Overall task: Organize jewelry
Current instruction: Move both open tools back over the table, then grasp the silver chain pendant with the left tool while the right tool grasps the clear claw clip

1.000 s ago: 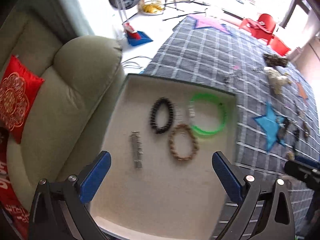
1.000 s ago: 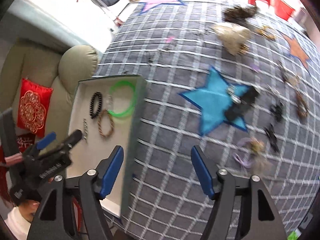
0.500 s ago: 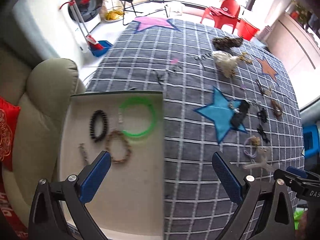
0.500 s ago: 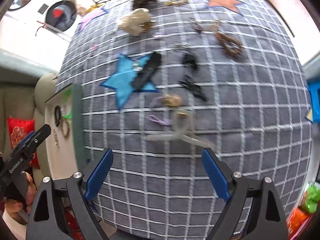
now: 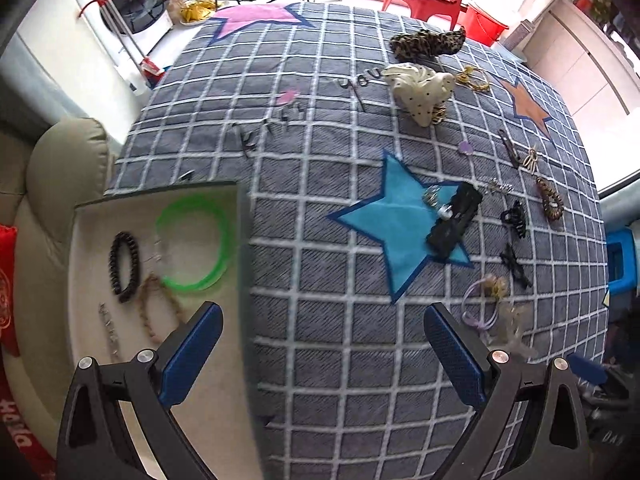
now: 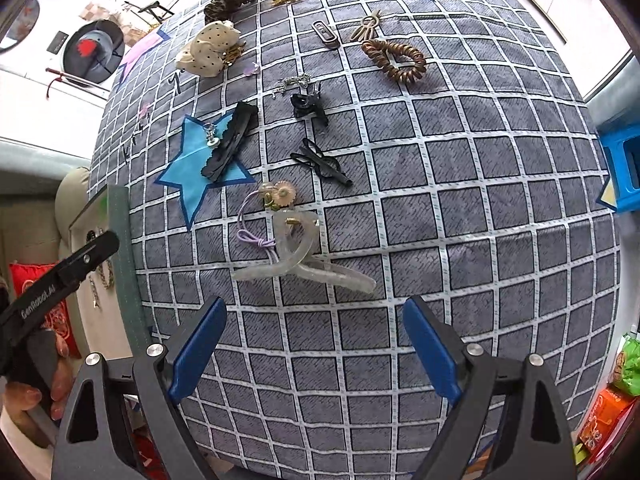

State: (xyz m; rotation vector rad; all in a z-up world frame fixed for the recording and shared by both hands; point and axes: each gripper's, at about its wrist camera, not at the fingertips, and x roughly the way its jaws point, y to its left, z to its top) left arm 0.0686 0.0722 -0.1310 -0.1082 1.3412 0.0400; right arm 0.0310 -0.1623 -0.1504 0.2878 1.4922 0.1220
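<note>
Both views have swung off the tray (image 5: 240, 216) onto the checked bed cover (image 5: 320, 360). The right gripper (image 6: 314, 350) hangs wide open and empty just short of a clear hair claw (image 6: 304, 268); the left gripper (image 5: 320, 356), also open and empty, has the tray's bracelets at its left finger. Its arm reads "GenRobot.AI"; stitched lettering on the cover is illegible.

Your tray (image 5: 240, 216) at the cloth's left edge holds your green ring (image 5: 194, 246), black bead bracelet (image 5: 125, 266), brown bead bracelet (image 5: 158, 306), small silver chain (image 5: 109, 332), your clear hair claw (image 6: 304, 260) lies flat beside a purple tie (image 6: 256, 236)
</note>
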